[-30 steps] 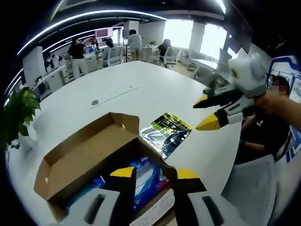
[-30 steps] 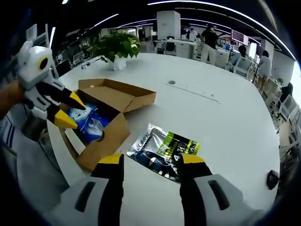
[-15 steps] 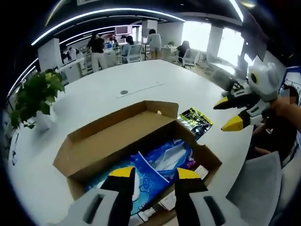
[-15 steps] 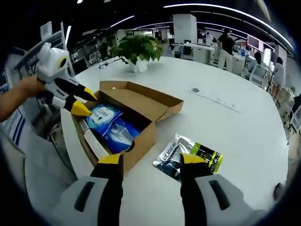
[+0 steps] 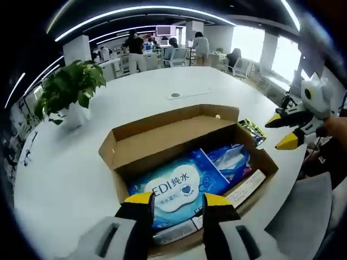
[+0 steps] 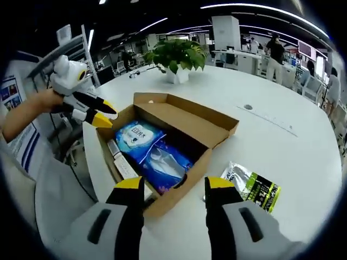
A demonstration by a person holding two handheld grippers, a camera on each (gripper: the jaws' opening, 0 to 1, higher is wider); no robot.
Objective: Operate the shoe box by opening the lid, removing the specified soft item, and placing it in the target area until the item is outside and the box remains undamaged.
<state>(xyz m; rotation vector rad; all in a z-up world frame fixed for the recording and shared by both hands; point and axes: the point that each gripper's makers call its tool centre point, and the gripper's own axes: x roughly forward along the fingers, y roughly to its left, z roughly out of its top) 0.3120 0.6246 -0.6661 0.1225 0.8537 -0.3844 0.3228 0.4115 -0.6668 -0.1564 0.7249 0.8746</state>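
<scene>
The brown cardboard shoe box stands open on the white table, its lid folded back. Inside lie a blue wipes pack and a second blue soft pack. My left gripper hovers open just over the wipes pack, holding nothing. My right gripper floats open beyond the box's right end. In the right gripper view the box is below my open right gripper, with the wipes pack inside, and the left gripper is at its left end.
A black and green pouch lies flat on the table beside the box, also seen as the pouch. A potted plant stands at the table's far side. Chairs and people are at desks beyond. A person's hand holds the left gripper.
Both views have swung over the box, so its contents now show in full and the pouch sits off to the side. Both grippers stay open.
</scene>
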